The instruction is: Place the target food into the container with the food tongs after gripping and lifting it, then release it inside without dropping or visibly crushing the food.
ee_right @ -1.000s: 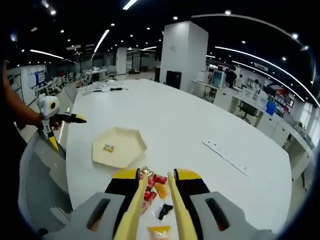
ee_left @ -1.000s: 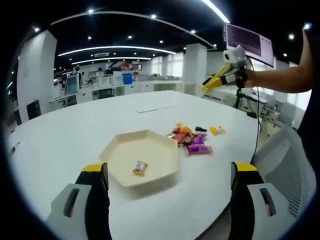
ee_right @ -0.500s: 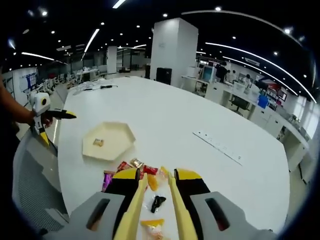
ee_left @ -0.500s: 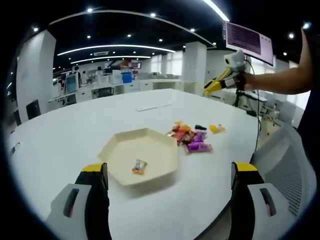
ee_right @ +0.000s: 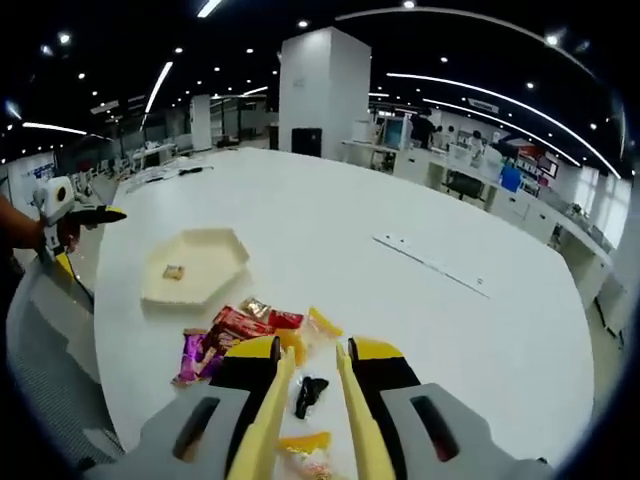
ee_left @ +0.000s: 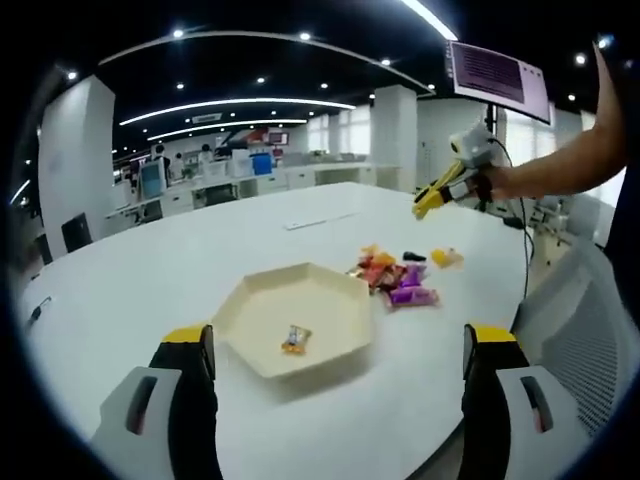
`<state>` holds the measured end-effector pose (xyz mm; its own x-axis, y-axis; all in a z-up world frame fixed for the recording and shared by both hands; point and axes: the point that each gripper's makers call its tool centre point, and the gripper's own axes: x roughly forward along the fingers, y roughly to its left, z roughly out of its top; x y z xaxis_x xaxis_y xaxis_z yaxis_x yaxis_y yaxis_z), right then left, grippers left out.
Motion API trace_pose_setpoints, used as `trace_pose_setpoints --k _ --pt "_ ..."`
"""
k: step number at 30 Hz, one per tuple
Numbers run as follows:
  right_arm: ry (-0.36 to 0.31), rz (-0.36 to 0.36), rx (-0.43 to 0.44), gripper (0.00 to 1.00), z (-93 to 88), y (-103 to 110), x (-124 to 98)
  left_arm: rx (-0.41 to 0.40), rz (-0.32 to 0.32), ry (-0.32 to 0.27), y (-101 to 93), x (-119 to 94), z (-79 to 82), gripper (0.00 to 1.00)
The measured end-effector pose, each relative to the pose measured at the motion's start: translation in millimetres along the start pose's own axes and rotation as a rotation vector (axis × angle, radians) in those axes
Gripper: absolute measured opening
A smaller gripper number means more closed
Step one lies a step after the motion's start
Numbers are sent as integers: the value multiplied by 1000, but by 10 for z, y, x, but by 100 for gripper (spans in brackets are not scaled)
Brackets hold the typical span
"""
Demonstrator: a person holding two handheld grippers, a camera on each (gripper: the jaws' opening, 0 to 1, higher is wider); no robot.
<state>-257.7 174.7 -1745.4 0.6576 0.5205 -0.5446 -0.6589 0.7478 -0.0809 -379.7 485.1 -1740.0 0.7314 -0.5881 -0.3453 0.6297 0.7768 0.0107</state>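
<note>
- The right claw [ee_right: 308,385] holds a pair of yellow food tongs [ee_right: 270,420], whose two arms run forward from between its jaws. The tong tips stand slightly apart with nothing between them.
- The left claw [ee_left: 335,350] is wide open and empty, hovering over the near edge of the surface [ee_left: 150,270].
- Just ahead of the tong tips lies a heap of wrapped snacks [ee_right: 245,330]: red, purple and orange packets. A small black sweet [ee_right: 310,392] sits between the tong arms, and an orange-wrapped sweet [ee_right: 305,445] lies closer in, under the claw.
- Which packet is the target cannot be told from the pictures.
- The cream hexagonal tray [ee_right: 195,265] is the container. It sits beyond the heap, to the left of the right claw, well apart from it. One small wrapped sweet [ee_right: 173,271] already lies inside.
- From the left claw, the tray [ee_left: 300,320] is straight ahead and near.
- To do this step well, my judgement: lower the tips around a single packet, squeeze only enough to lift it, carry it level over the tray rim, then open low inside.
- The surface is a broad, rounded white table. A long pale strip [ee_right: 430,265] lies on it beyond the right claw.
- The room is a large open office with desks, ceiling light strips and white columns [ee_right: 320,95].
</note>
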Motion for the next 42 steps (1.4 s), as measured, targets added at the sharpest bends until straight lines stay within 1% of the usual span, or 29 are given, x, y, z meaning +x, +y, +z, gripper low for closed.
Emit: trace_pose_setpoints --k 5,8,10,15,16,23,27,32,34,38,39,42 --pt "28 1 11 27 -140 -5 106 -4 7 0 15 -4 1 100" --pt "41 -3 19 27 -199 -17 168 -13 6 13 24 5 -32 100" --pt "47 0 26 27 -225 -12 198 -13 7 11 27 5 -29 100" --pt "86 5 35 27 -372 0 316 -16 11 13 37 7 -34 100" --pt "100 4 25 27 -415 5 339 -15 12 12 38 8 -31 100" --pt "151 1 28 27 -598 16 431 -20 18 11 49 6 -27 100" --pt "157 2 31 27 -625 23 454 -24 20 11 53 6 -31 100" --pt "188 5 2 26 -676 51 507 -25 21 9 58 5 -25 100" --pt "185 3 10 26 -661 39 520 -29 21 9 56 6 -26 100" --pt "209 -3 6 24 -669 30 533 -30 19 9 48 8 -22 100" --pt "217 -2 22 24 -674 20 536 -27 20 10 52 7 -24 100" --pt "232 0 28 21 -673 22 533 -30 20 8 54 5 -22 100"
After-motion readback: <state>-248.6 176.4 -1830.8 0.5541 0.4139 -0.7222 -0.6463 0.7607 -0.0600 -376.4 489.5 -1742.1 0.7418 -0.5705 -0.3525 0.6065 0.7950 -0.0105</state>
